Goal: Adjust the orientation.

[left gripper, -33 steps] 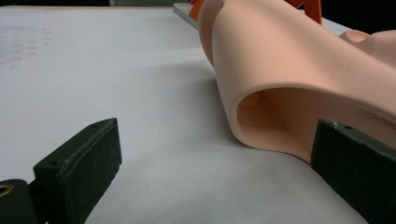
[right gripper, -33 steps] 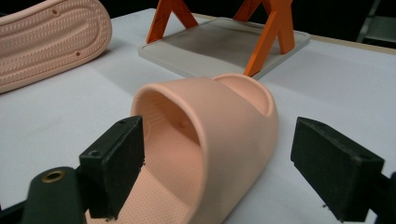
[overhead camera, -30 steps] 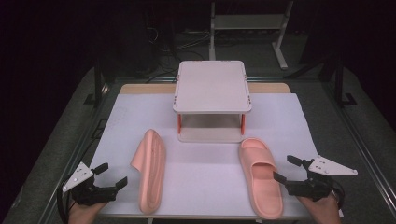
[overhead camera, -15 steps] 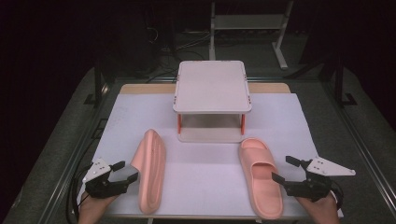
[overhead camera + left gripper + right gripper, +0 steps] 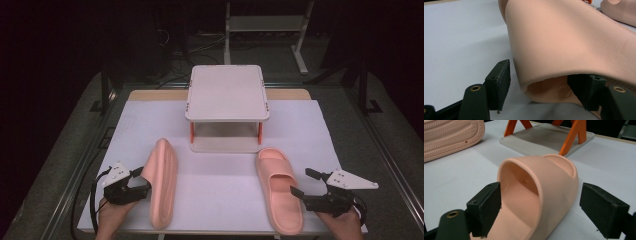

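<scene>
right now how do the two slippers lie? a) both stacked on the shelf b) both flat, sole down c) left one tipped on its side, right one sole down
c: the left slipper stands on its edge, while the right slipper lies sole down with its strap up.

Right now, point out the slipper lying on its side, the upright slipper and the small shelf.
Slipper lying on its side (image 5: 164,182), high view, on its strap.
Upright slipper (image 5: 280,192), high view, on its footbed.
Small shelf (image 5: 226,92), high view, on its top board.
</scene>
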The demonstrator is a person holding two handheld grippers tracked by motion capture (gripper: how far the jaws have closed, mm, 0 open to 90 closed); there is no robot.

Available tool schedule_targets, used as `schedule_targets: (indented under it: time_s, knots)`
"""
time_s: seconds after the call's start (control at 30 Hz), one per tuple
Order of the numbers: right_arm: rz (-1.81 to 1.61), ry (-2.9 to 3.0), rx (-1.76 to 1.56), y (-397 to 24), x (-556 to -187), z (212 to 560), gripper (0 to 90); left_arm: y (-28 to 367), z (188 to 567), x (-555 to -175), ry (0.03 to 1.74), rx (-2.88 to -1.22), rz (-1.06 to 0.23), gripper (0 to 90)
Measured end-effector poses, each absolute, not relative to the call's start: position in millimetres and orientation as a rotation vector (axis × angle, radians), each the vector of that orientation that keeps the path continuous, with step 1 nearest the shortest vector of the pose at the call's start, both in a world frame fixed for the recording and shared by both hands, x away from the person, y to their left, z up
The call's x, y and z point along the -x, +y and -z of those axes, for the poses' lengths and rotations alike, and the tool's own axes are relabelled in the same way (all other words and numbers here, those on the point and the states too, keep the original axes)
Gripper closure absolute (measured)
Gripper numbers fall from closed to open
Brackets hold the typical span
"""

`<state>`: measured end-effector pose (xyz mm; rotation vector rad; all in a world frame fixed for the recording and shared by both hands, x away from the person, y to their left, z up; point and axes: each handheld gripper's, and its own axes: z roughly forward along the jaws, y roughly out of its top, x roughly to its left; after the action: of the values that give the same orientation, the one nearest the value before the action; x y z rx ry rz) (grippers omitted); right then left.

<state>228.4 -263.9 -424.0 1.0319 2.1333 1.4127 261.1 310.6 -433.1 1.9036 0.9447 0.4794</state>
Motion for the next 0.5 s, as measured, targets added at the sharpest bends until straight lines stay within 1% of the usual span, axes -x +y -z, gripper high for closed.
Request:
schedule_targets:
  time_s: [0.4,0.5]
  knots:
    - [-1.406,2.134,-1.063,-266,-236,427,17.1,285,424,-266,0.876,-1.893,-0.489,35.0]
    - [-1.402,2.135,-1.055,-266,-235,427,17.2,278,425,-270,0.889,-1.884,-0.479,36.0]
